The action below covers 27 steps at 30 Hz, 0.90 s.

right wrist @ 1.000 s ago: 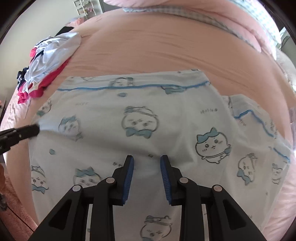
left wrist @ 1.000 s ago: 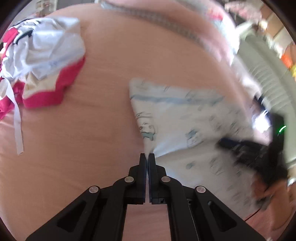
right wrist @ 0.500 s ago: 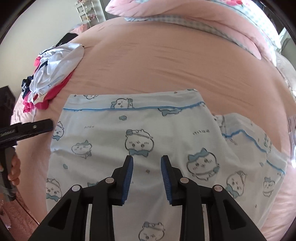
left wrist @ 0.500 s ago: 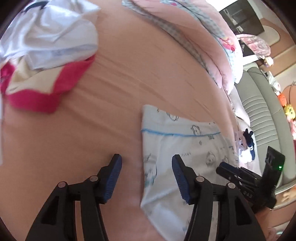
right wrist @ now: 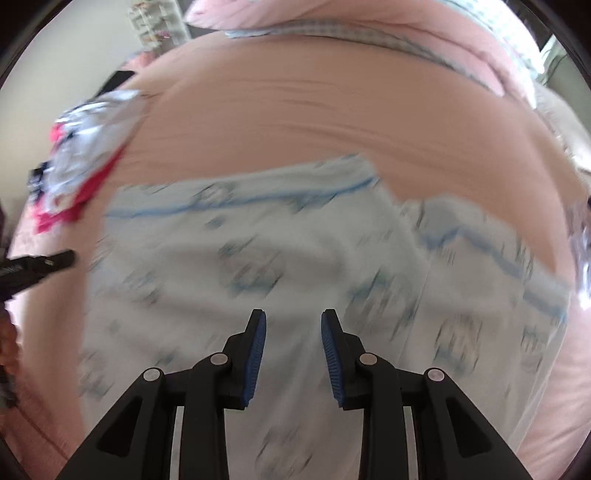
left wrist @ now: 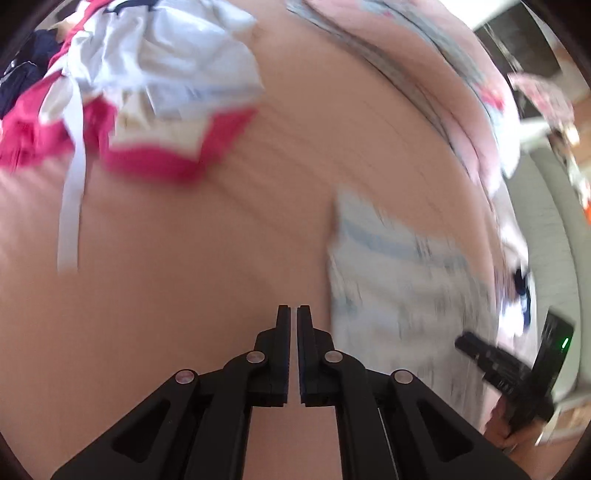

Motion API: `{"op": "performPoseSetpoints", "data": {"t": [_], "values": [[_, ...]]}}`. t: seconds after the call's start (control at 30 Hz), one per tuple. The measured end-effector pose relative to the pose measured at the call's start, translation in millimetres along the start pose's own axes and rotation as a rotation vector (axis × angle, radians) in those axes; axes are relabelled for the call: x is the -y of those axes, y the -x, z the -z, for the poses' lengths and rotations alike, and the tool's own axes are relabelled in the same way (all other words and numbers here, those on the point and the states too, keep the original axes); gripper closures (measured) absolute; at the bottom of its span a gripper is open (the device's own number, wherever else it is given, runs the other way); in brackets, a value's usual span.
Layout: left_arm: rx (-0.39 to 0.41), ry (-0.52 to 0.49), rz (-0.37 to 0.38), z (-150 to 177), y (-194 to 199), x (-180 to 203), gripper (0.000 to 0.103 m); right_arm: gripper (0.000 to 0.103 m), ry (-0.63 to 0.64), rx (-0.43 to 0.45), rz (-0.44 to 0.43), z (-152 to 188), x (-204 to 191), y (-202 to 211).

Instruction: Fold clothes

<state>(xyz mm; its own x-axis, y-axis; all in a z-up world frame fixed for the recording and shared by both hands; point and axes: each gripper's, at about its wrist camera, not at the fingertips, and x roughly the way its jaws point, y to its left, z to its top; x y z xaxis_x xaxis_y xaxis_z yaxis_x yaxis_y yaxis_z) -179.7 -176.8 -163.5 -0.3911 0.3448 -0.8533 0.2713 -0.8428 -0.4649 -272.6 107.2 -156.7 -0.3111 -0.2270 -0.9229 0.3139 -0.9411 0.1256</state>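
The left gripper point(left wrist: 293, 314) has just closed its fingers on nothing, bare bed sheet point(left wrist: 207, 280) below them. The right gripper point(right wrist: 293, 321) hovers over the garment point(right wrist: 258, 266) with its fingers partly open and empty.

The pale blue printed garment lies flat on the bed, its long axis running 9 to 3 o'clock in the right wrist view, its blue-piped edge toward 12; a 2nd folded part point(right wrist: 491, 258) lies at 2 o'clock. In the left wrist view it sits at 2 o'clock from the fingers.

A heap of white and red clothes point(left wrist: 155, 92) lies at 10 o'clock, well apart. Pink bedding point(right wrist: 388, 33) lies at 12 o'clock.

Half a second ago the left fingers were spread beside the garment's edge; both views are now blurred.
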Motion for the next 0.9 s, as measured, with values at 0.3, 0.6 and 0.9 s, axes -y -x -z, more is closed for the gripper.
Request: {"op": "performPoseSetpoints", "data": {"t": [0.3, 0.6, 0.9], "values": [[-0.048, -0.022, 0.053, 97, 15, 11, 0.095, 0.072, 0.107, -0.027, -0.297, 84, -71, 48], [-0.041, 0.107, 0.291, 101, 18, 2, 0.054, 0.072, 0.189, -0.069, -0.138, 88, -110, 17], [0.017, -0.034, 0.22, 84, -11, 42, 0.056, 0.072, 0.03, -0.069, -0.229, 86, -78, 22]]}}
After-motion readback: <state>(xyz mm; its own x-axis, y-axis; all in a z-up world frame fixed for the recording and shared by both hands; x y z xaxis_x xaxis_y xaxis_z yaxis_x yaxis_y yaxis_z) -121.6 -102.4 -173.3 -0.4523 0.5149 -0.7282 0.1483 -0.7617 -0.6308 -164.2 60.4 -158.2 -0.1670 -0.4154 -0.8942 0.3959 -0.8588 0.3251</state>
